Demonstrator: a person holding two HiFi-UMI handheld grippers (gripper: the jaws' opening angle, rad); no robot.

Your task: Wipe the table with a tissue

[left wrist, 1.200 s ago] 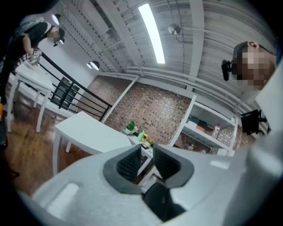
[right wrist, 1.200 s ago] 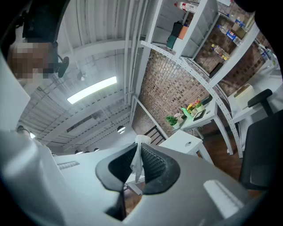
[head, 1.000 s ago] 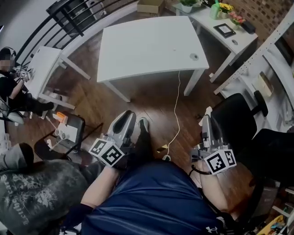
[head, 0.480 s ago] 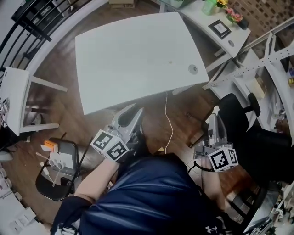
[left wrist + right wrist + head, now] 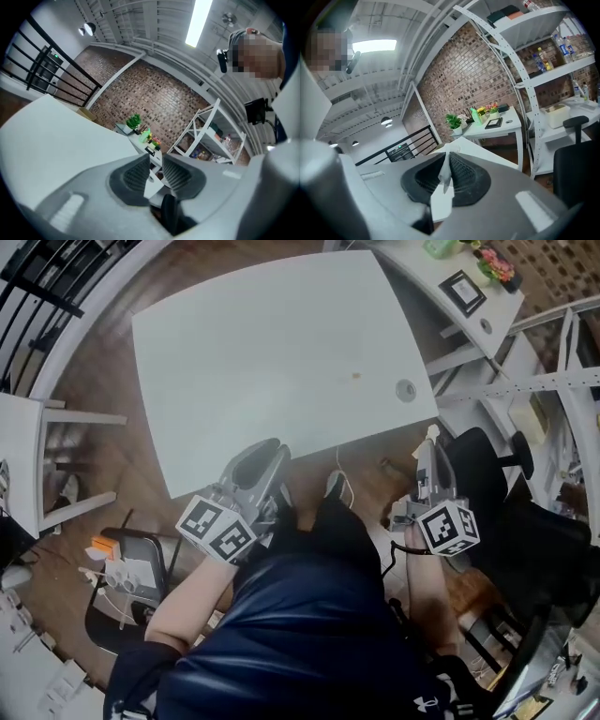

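Wiping hadn't started: R gripper (image 5: 427, 454) was clamped on tissue (image 5: 446, 172) at center right, short of table (image 5: 272, 352); L gripper (image 5: 156, 174) sat narrowly apart, empty

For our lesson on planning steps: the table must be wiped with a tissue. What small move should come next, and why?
Probably bring the right gripper forward and down over the table. Its jaws are shut on the tissue, yet it hangs short of the near edge, and a small spot shows on the top.
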